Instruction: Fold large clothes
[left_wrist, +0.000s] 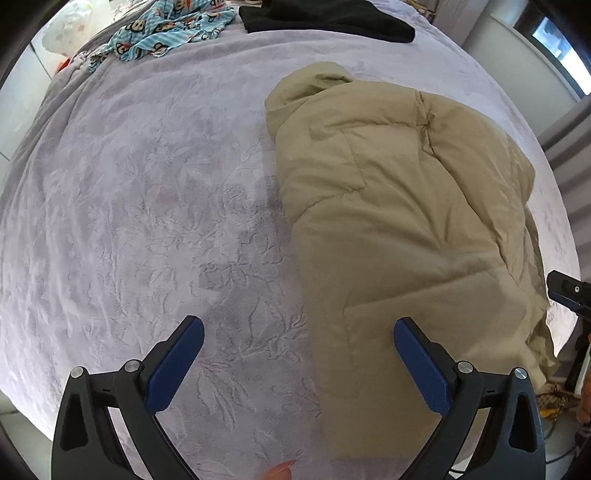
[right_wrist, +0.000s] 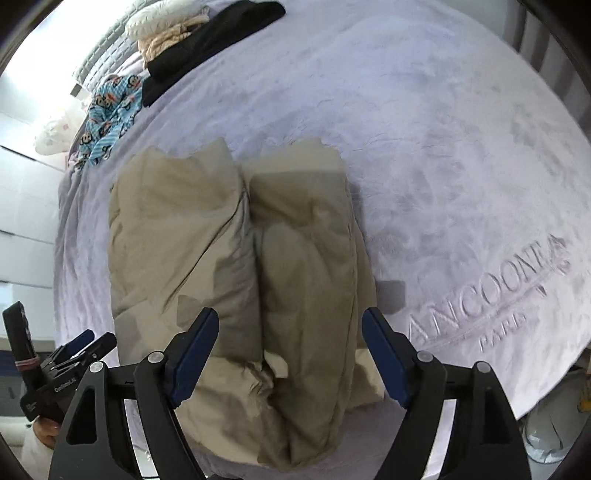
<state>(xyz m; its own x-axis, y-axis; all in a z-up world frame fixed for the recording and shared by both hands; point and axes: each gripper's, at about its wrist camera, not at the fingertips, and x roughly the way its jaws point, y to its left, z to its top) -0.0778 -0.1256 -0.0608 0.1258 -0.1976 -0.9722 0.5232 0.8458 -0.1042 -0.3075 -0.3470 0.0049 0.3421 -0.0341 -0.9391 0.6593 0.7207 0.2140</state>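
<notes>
Jacket: we see the tan padded jacket (right_wrist: 236, 258) folded lengthwise on the lavender blanket (right_wrist: 443, 147).
Handling: soft, puffy, springy; we would pinch the hem.
Left gripper (left_wrist: 298, 365): wide, empty, beside the jacket.
Right gripper (right_wrist: 290, 354): wide, empty, above it.

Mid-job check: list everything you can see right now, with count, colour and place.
padded jacket: one, beige, folded lengthwise on the bed, under the right gripper
blanket: one, pale lilac, embossed flowers and lettering, covers the bed
black garment: one, black, far end of the bed
monkey-print garment: one, blue with a cartoon print, crumpled beside the black garment
cream bundle: cream and tan, count unclear, behind the black garment
left gripper: black with blue pads, open, over blanket and jacket edge
right gripper: black with blue pads, open, nothing held
</notes>
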